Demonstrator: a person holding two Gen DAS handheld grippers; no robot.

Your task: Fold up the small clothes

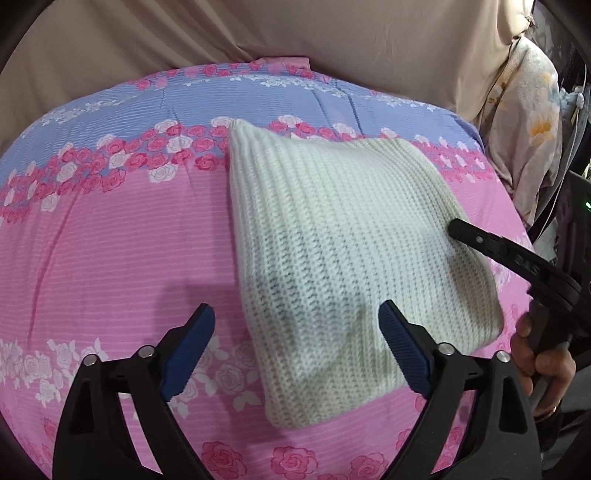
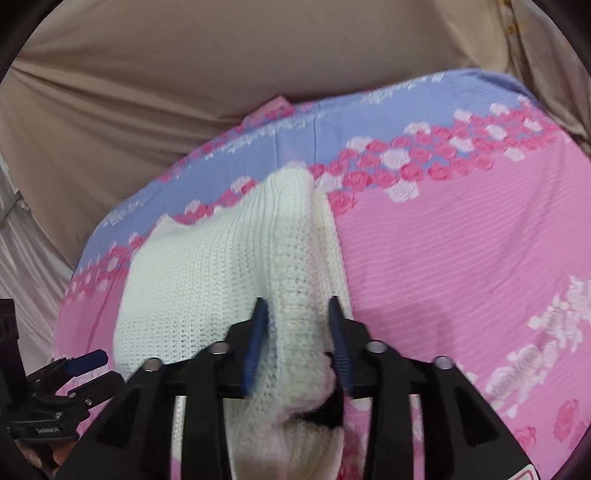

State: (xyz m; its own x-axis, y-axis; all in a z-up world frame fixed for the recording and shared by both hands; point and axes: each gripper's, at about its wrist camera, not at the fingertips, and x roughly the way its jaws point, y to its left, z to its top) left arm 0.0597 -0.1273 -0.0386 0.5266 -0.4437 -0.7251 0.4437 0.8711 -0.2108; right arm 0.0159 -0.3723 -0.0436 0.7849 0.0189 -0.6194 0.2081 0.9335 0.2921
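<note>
A bed is carrying everything here. It is wearing a cover point(image 1: 122, 240) with wide pink stripes, a lilac-blue band point(image 1: 258, 99) toward the far side and rows of pink and white roses point(image 1: 155, 155). A white knitted garment point(image 1: 340, 251) is lying directly on the cover, folded into a thick, roughly square shape, with its far corner reaching the rose band. Beige cloth point(image 1: 295, 29) is hanging behind the far edge of the bed.

Black frames with silver screws and ribbed blue pads point(image 1: 402, 350) are being shown on both grippers point(image 2: 298, 345).
</note>
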